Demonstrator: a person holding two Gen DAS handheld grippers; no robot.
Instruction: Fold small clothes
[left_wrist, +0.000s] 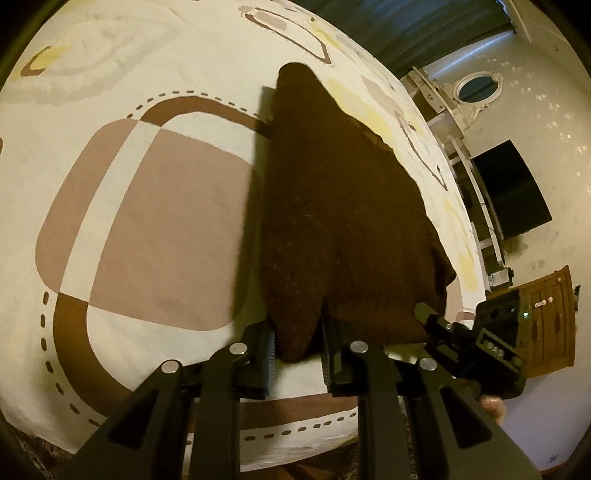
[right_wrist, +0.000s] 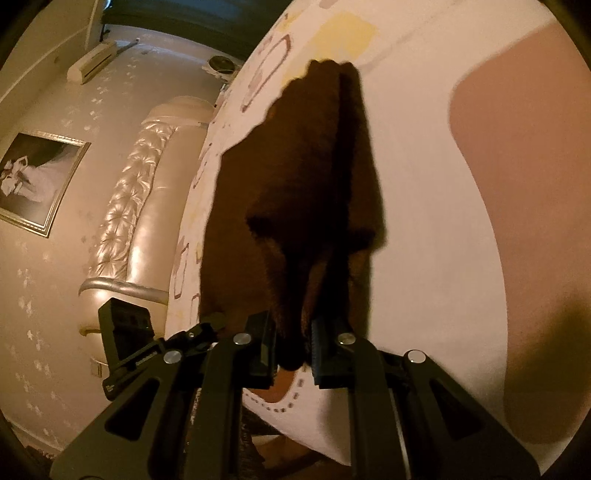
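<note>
The left hand-held gripper (left_wrist: 295, 354) was closed narrowly on a bunched corner of a dark brown cloth (left_wrist: 340, 206), its two black fingers (left_wrist: 264, 354) pinching the fabric between them. In the left wrist view the cloth stretched away from the jaws in a long tapering shape, lifted at the near end and lying against the bed beyond. Just to the right of it, the right hand-held gripper (left_wrist: 436, 325) showed as a black clamp with a boxy camera mount, gripping the same near edge of the cloth at the other corner; a fingertip of the person's hand (left_wrist: 491, 404) peeked out beneath it.

In the right wrist view, the right hand-held gripper (right_wrist: 293, 354) was likewise nearly shut, holding a gathered tip of the brown cloth (right_wrist: 295, 192) between its pads. The cloth ran forward from there, folded lengthwise with a darker crease down its middle.

Under the cloth lay the bed (left_wrist: 166, 221), covered with a cream sheet printed with brown and tan rounded squares and dashed lines. Beyond the bed stood a padded headboard (right_wrist: 147, 177), a framed picture (right_wrist: 37, 181) on the wall, a dark screen (left_wrist: 513, 188), and a wooden cabinet (left_wrist: 550, 317).
</note>
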